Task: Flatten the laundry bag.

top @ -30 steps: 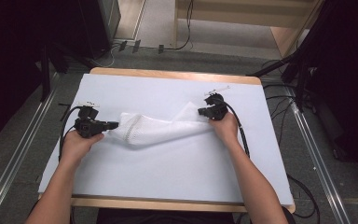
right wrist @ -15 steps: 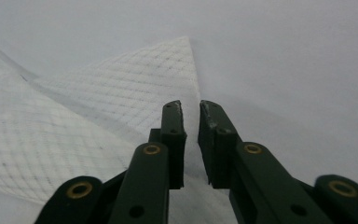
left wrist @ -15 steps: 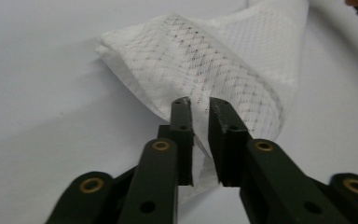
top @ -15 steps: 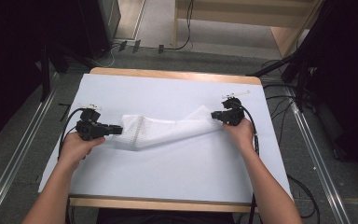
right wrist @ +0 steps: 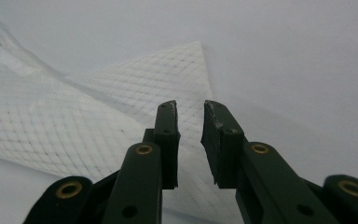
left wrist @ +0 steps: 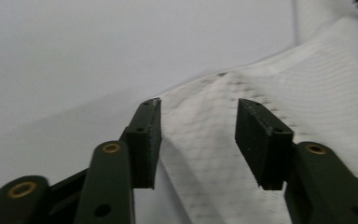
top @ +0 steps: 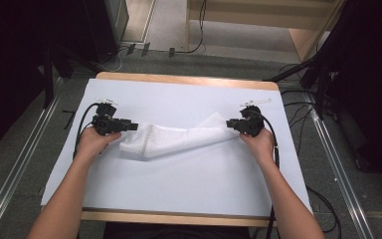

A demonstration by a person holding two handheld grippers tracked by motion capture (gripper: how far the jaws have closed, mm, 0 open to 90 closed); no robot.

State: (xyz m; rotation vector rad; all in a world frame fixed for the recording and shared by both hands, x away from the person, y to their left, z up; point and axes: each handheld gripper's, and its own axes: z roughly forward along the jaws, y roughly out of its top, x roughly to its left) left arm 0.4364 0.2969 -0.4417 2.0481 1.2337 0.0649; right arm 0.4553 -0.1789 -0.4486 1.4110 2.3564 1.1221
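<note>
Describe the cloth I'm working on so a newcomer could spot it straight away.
Start at the wooden table with the pale sheet over its top. The white cloth lies across the sheet's middle, stretched between the left gripper and the right gripper. Its woven diamond texture and rumpled folds mark it out from the smooth sheet under it.
</note>
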